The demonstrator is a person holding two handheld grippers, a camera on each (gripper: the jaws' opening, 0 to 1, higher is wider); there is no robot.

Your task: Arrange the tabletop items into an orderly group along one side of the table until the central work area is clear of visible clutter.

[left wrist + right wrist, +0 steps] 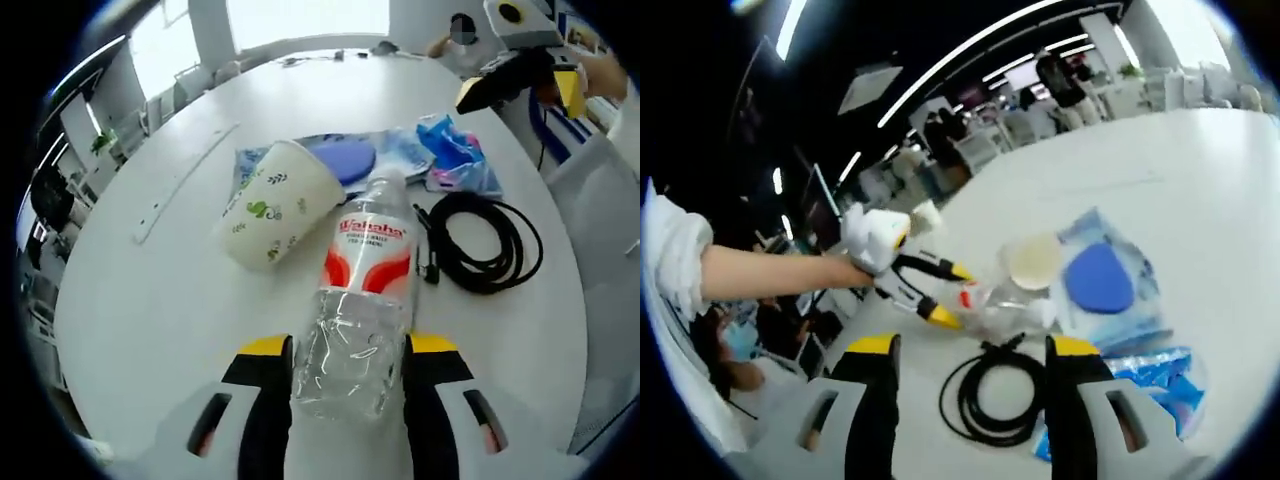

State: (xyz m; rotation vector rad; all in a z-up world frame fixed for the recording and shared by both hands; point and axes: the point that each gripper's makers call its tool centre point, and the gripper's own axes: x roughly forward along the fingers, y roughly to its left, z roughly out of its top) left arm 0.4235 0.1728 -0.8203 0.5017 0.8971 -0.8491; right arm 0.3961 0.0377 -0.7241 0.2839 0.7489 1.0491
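Note:
A clear water bottle (355, 320) with a red and white label lies between my left gripper's (350, 348) jaws, which are shut on its body. Beyond it a paper cup (280, 205) lies on its side against a plastic bag with a blue oval pad (345, 160). To the right are a blue packet (455, 150) and a coiled black cable (490, 240). My right gripper (973, 350) hovers open above the cable (990, 395), with nothing between its jaws. From there I see the left gripper (945, 295) holding the bottle (1005, 300), beside the cup (1030, 258), the pad (1098, 278) and the packet (1160, 375).
All of this sits on a round white table (150, 300) with a thin pale strip (185, 180) lying at its left. A person's arm (770, 272) reaches in behind the left gripper. Chairs and other people stand past the table's far edge (1180, 130).

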